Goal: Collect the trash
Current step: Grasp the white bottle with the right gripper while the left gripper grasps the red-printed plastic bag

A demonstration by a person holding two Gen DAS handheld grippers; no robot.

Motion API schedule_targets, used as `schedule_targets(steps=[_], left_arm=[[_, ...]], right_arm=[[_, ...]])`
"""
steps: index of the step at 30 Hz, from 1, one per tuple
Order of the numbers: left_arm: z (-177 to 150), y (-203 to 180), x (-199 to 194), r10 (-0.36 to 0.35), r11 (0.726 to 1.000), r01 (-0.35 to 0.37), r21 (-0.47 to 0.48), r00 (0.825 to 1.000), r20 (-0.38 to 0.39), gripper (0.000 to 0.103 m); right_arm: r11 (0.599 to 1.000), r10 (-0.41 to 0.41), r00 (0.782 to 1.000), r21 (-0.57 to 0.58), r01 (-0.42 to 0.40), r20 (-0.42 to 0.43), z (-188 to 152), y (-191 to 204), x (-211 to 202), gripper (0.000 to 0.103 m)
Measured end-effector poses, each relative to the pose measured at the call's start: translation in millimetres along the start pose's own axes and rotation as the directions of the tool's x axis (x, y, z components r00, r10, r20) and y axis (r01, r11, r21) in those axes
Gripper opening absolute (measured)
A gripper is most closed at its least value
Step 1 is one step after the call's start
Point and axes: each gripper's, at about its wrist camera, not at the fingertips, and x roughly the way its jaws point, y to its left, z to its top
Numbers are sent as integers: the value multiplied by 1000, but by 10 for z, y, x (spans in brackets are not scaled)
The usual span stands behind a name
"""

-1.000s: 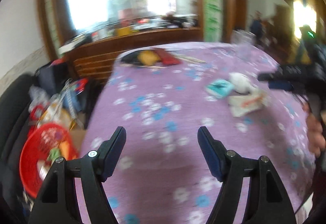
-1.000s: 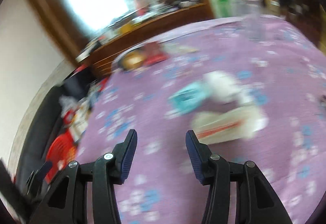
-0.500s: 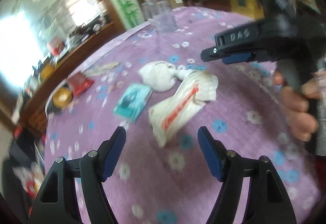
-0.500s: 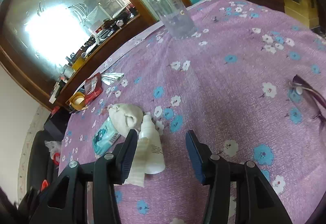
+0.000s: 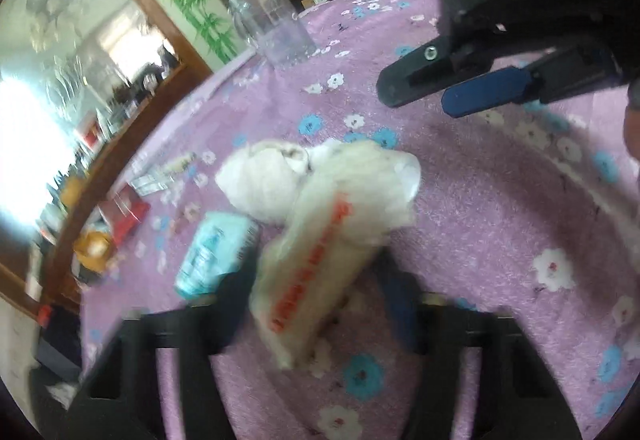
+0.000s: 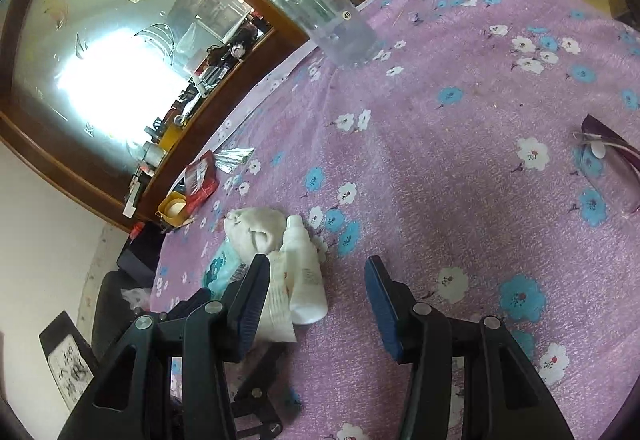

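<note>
Closing on the white wrapper [image 5: 320, 260] at the near table [image 5: 500, 200] edge, your left gripper [image 5: 316, 304] has just been narrowing around it; squeeze until the pads bite, then lift straight; keep your right gripper [image 6: 316, 300] parted, empty, clear.

A bright etched-glass partition [image 6: 120, 52] in a dark wooden frame, perhaps a mirror, backs the purple floral tablecloth [image 6: 460, 168].

Each wrist camera looks forward and down along its fingers, close over the table [image 5: 480, 224]. Both views share the wrapper [image 5: 320, 260], the glass [image 6: 332, 24] and the mirror [image 6: 120, 40].
</note>
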Motion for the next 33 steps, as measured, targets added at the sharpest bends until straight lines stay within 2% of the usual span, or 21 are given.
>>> schedule_targets(steps=[1,2,4,7,10,15,17,18,19,20,21,22,24,28,33], left_arm=[[-36,9,-20,21,1000,-21,-22,1000,1,34],[-69,38,-48,26,999,-26,-45,1000,1,33],[-130,99,-126,13,995,-12,-99,1000,8,18],[-267,268,-308,-69,972,72,-226,997,24,17],[-412,388,-426,-98,949,110,-294,994,56,16],[-495,487,-393,-120,937,131,-324,991,52,16],[-483,466,-376,-124,941,130,-311,991,40,16],[-479,444,-372,-112,946,118,-301,993,35,20],[-466,420,-362,-101,952,104,-287,995,26,32],[-449,403,-353,-91,957,94,-276,996,22,40],[-439,387,-350,-81,960,83,-269,997,20,54],[-426,389,-336,-68,962,70,-264,998,17,61],[-408,374,-306,-52,965,53,-256,999,8,62],[-419,351,-206,-69,965,62,-256,997,-17,62],[-437,369,-150,-73,954,68,-293,997,-7,60]], right_arm=[[1000,0,1000,-1,0,0,0,-1,6,53],[1000,-3,1000,-2,3,-2,-3,1,15,53],[1000,-4,1000,-10,4,-6,-14,18,30,53],[999,-17,1000,-40,17,-3,-25,61,49,54],[994,-53,999,-94,54,11,-37,151,81,53],[978,-115,993,-175,116,19,-50,275,201,53],[969,-142,990,-201,143,16,-58,302,257,53],[967,-147,989,-210,146,11,-63,307,281,53],[966,-148,989,-215,146,7,-64,311,297,53],[963,-149,989,-226,145,0,-71,324,324,53],[960,-154,988,-237,148,-6,-77,335,353,53],[957,-162,987,-246,154,-11,-85,348,383,53],[950,-179,984,-266,166,-25,-102,366,442,47],[937,-211,977,-290,192,-35,-130,385,512,36],[926,-229,973,-315,209,-28,-154,411,527,36]])
